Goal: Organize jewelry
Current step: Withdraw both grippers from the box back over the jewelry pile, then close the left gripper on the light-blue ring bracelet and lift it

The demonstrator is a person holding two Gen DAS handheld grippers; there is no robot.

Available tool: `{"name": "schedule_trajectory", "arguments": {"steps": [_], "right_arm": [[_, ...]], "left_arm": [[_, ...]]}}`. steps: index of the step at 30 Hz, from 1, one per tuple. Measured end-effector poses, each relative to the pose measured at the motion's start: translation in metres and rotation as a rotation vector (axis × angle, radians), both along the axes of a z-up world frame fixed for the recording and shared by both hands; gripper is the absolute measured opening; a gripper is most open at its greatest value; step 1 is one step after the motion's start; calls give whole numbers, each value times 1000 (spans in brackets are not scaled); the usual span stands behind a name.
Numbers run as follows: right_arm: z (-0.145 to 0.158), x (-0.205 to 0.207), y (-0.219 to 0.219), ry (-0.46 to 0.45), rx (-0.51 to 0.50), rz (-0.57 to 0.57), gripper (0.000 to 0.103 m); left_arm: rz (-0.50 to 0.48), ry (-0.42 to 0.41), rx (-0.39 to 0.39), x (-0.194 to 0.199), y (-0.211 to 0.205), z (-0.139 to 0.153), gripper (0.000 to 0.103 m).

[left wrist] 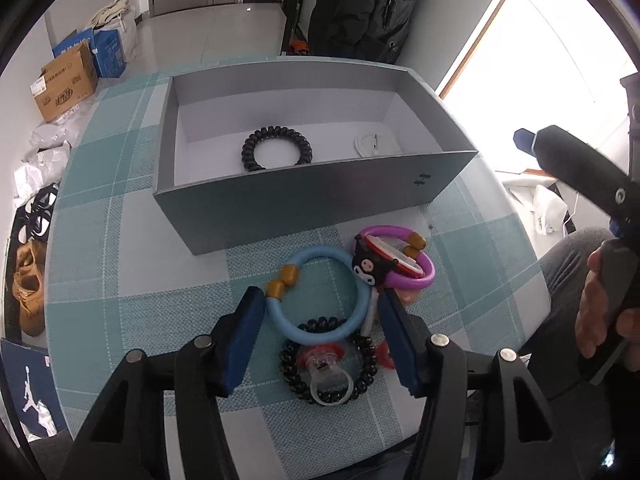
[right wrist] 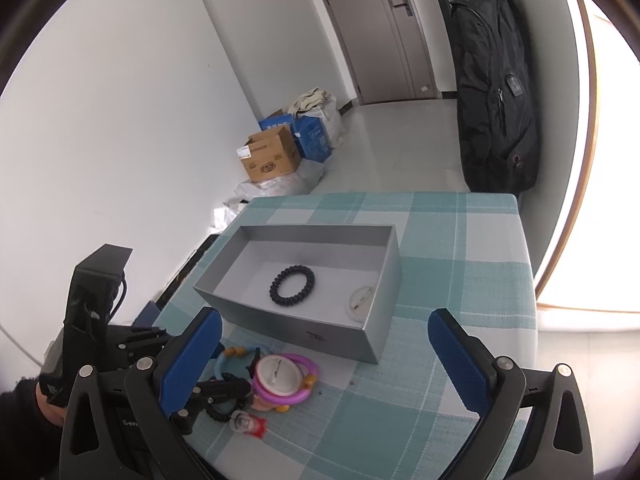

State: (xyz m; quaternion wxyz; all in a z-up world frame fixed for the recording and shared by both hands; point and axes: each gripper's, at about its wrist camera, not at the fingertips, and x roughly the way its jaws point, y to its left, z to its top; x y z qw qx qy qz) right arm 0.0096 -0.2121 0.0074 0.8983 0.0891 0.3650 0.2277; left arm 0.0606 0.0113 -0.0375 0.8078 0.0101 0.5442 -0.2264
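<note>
Two pieces are already lying inside the grey box (left wrist: 304,200): a black coil bracelet (left wrist: 277,149) near its middle and a white round piece (left wrist: 374,143) toward its right end. Nearer on the checked counter (left wrist: 132,272), the remaining jewelry is sitting in a heap, where the left claw (left wrist: 322,308) is hovering spread wide, its pads flanking a blue bangle (left wrist: 320,296) without touching. Only the left wrist view is showing the second black coil (left wrist: 330,364) and a clear ring under that bangle; a purple bangle (left wrist: 400,260) is lying just right. The right wrist view is showing the right claw (right wrist: 324,354) spread wide, held above the counter's near edge.
</note>
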Motion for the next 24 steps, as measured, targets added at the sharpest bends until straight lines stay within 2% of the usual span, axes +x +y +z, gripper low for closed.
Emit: {"name": "schedule_trajectory", "arguments": {"steps": [3,8,16,24], "right_arm": [[0,-1,2,-3,-11,4,103],[-2,-2,4,-3,-24,11,103],[-2,-3,6,-3,-31,18,103],[-5,-4,7,11,-42,22,103]], "left_arm": [[-11,-16,12,-1,1,1,54],[-26,-82,89,-9,-10,1,55],[-36,-60,107,-8,-9,-7,54],[66,-65,-16,-9,11,11,53]]}}
